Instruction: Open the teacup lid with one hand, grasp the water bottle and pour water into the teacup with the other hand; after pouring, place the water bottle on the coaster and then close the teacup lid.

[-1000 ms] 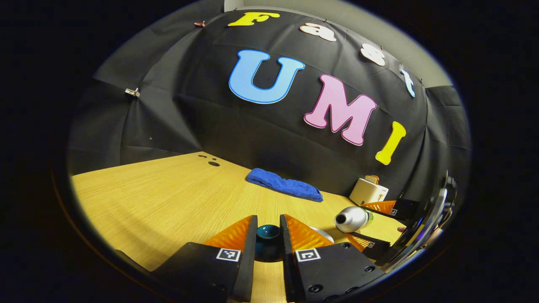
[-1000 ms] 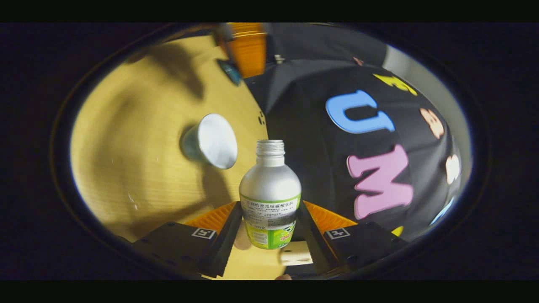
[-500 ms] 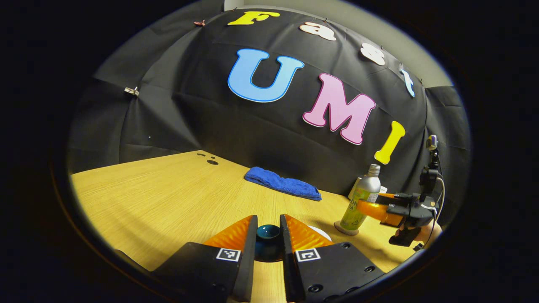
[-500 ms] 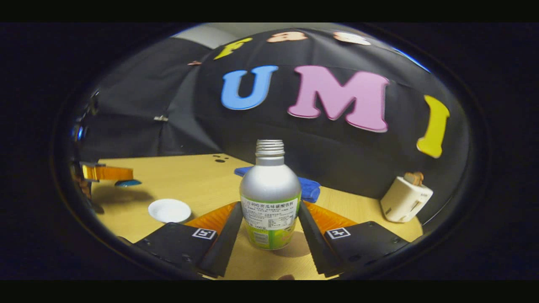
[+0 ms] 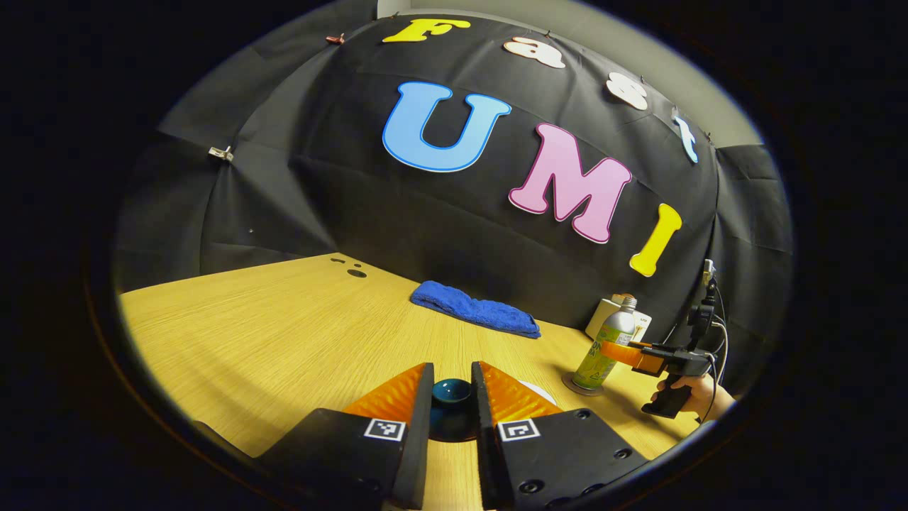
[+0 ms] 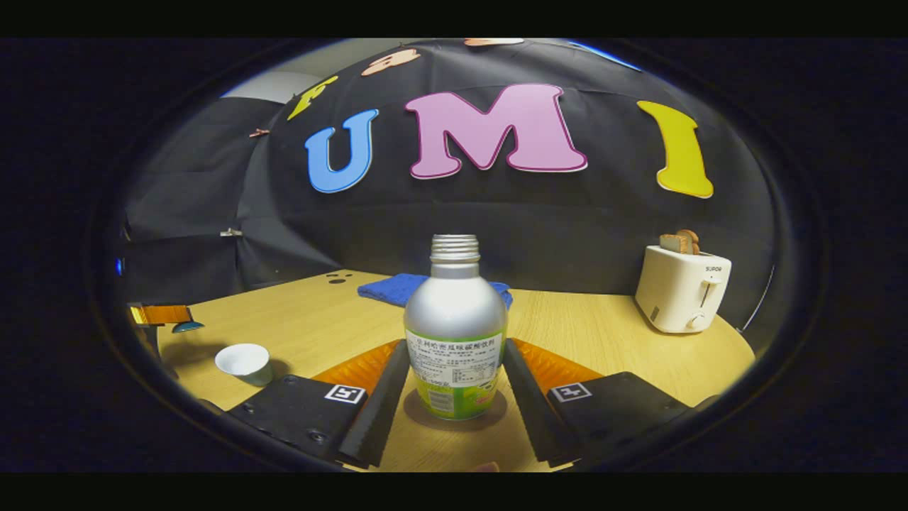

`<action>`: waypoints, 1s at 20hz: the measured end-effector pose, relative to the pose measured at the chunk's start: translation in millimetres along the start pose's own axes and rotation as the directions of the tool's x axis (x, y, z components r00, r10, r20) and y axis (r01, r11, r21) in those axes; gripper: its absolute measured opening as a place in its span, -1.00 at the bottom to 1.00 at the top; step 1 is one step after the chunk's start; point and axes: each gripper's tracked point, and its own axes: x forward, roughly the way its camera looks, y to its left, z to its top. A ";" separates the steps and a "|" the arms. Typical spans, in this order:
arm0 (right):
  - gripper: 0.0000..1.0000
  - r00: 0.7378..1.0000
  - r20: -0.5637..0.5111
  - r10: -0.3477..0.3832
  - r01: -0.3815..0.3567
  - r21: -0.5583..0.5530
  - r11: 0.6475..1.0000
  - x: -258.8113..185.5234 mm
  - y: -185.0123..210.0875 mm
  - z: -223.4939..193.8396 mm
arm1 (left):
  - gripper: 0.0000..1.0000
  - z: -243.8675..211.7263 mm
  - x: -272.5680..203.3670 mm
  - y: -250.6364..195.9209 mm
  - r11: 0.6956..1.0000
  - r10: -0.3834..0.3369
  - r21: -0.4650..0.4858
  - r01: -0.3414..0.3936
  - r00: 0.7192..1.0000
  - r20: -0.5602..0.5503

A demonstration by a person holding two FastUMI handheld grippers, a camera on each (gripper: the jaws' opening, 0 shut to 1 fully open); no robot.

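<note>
- In the right gripper view the right gripper (image 6: 454,387) has its two fingers against the sides of the bottle (image 6: 455,326), so it is grasping the bottle.
- The bottle stands upright on the round coaster (image 6: 496,415); it has no cap, and the fingers hide the lower sides of its label.
- Most of the coaster is covered by the bottle and the fingers.
- In the left gripper view the left gripper (image 5: 452,397) is clenched on the dark blue lid (image 5: 452,392); the fingers hide most of the lid, so I cannot tell its full shape.
- Behind the right finger of the left gripper a small white edge shows; it is probably the cup, but too little is seen there to be sure.
- In the right gripper view the cup (image 6: 245,363) stands open on the desk (image 6: 603,341), well apart from the bottle, at the left.
- Farther left the left gripper with the lid is cut off by the edge of that view.
- In the left gripper view a hand (image 5: 699,395) holds the right gripper's handle, partly cut off.
- A blue towel (image 5: 475,314) lies near the wall, and a white toaster (image 6: 681,287) stands at the right, with something brown in its slots.
</note>
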 end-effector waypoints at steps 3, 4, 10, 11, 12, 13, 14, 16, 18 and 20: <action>0.64 1.000 -0.014 -0.005 0.005 -0.003 1.000 1.1 -1.6 -3.8 | -0.34 -0.5 0.6 -0.5 1.000 -0.002 -0.001 0.002 1.000 -0.001; 0.66 1.000 -0.024 -0.006 0.006 -0.005 1.000 4.4 -1.8 -7.9 | -0.34 -0.2 0.8 -0.7 1.000 -0.002 -0.001 0.002 1.000 0.000; 0.93 1.000 -0.007 -0.006 0.006 0.063 0.998 -32.1 -6.9 -13.0 | -0.34 -1.8 0.4 -4.6 1.000 -0.012 -0.016 0.012 1.000 -0.004; 0.92 1.000 0.015 -0.002 0.000 0.077 0.997 -44.9 -7.3 -8.9 | -0.34 -3.0 -0.1 -10.2 1.000 -0.021 -0.018 0.021 1.000 -0.003; 0.92 0.999 0.042 -0.010 0.006 0.089 0.996 -59.1 -10.5 -3.0 | -0.34 -2.4 -0.2 -15.9 0.999 -0.030 -0.016 0.030 1.000 0.001; 0.92 0.998 0.067 -0.021 0.015 0.095 0.995 -73.6 -15.8 1.5 | -0.34 -2.7 0.5 -22.8 0.999 -0.039 -0.011 0.039 0.999 0.004; 0.92 0.994 0.101 -0.030 0.019 0.102 0.995 -89.2 -20.7 8.8 | -0.34 -2.9 1.1 -29.9 0.999 -0.049 0.001 0.049 0.999 0.006; 0.94 0.986 0.157 -0.064 0.046 0.113 0.992 -120.0 -29.1 22.8 | -0.34 -4.5 5.5 -44.8 0.997 -0.066 0.038 0.066 0.998 0.005; 0.96 0.968 0.232 -0.094 0.063 0.138 0.988 -150.7 -33.7 40.3 | -0.34 -6.7 14.9 -58.7 0.994 -0.080 0.080 0.079 0.997 0.000; 0.94 0.960 0.265 -0.090 0.054 0.142 0.988 -168.2 -26.9 46.5 | -0.34 -13.8 26.7 -70.8 0.990 -0.087 0.112 0.089 0.996 -0.018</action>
